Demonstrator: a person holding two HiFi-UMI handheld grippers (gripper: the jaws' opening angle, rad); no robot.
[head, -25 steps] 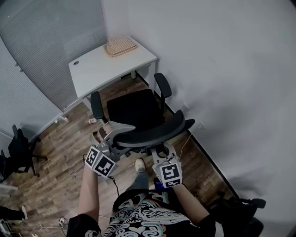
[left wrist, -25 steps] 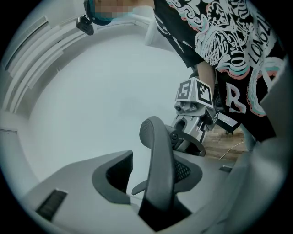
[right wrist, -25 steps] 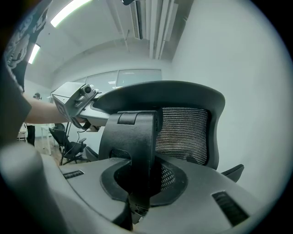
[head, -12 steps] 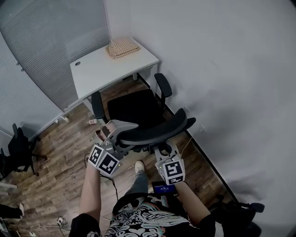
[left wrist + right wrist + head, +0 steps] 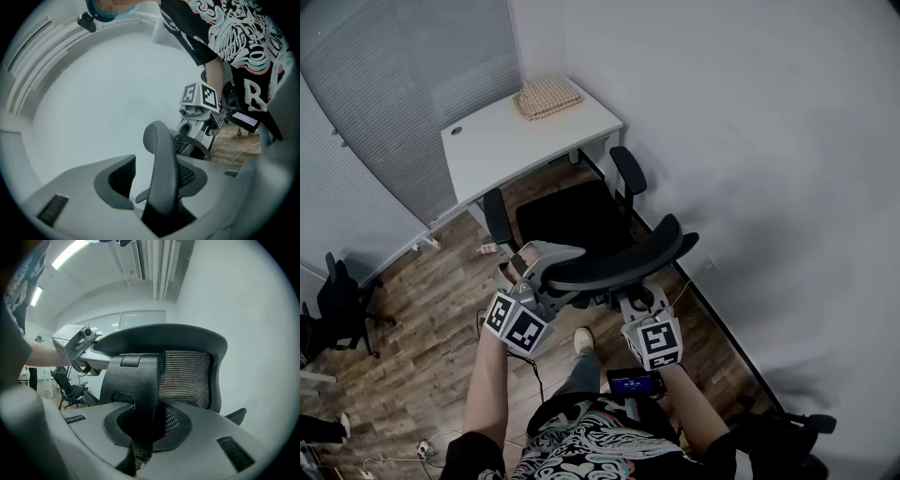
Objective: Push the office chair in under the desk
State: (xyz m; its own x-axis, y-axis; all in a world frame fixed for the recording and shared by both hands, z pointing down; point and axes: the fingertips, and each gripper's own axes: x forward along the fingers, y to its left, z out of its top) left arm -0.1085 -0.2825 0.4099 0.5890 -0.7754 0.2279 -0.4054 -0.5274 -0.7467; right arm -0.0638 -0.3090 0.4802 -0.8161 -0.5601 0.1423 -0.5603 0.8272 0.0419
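Note:
A black office chair faces the white desk, its seat just short of the desk's front edge. My left gripper is shut on the left end of the curved backrest rim. In the left gripper view that rim's dark edge runs between the jaws of the left gripper. My right gripper is behind the backrest. In the right gripper view the right gripper is shut on the black back support, beside the mesh.
A woven mat lies on the desk's far corner. A white wall runs along the right, close to the chair's right armrest. A grey partition stands behind the desk. Another dark chair is at far left; cables lie on the wood floor.
Both grippers and the chair have edged a little toward the desk. The holds on the backrest look the same.

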